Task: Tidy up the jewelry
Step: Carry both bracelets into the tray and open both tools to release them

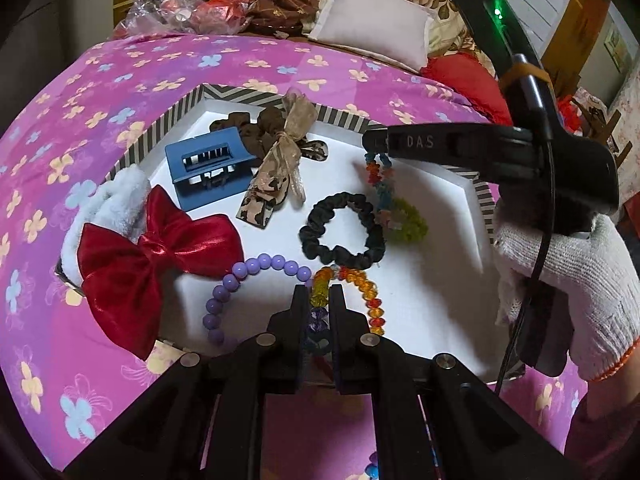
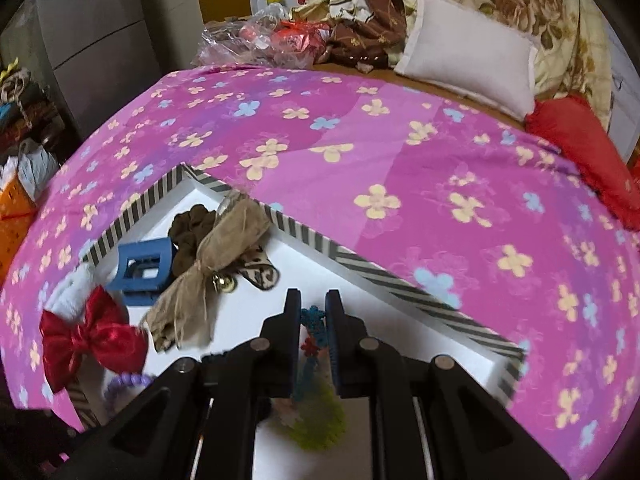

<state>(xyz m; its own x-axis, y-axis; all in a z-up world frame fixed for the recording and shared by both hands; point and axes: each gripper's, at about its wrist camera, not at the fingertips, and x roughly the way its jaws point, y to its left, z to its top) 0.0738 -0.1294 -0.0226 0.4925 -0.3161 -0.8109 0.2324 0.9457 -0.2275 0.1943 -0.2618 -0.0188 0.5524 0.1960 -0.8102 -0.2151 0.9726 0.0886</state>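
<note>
A white tray with a striped rim [image 1: 188, 108] lies on the pink flowered bedspread. My left gripper [image 1: 319, 294] is shut on a multicolour crystal bead bracelet [image 1: 362, 284] at the tray's near edge. My right gripper [image 2: 313, 302] is shut on a colourful flower-bead strand [image 2: 313, 320], which hangs over the tray [image 2: 360, 268]; the strand [image 1: 380, 176] shows in the left wrist view below that gripper [image 1: 374, 148], its lower end near a green frilly piece [image 1: 410, 224]. A purple bead bracelet [image 1: 240, 276] lies beside my left gripper.
In the tray are a black scrunchie [image 1: 344, 232], a blue claw clip [image 1: 206, 164], a brown scrunchie [image 1: 256, 128], a beige ribbon bow [image 1: 280, 160] and a red bow on white fluff [image 1: 156, 248]. A white pillow [image 1: 372, 28] and clutter lie behind.
</note>
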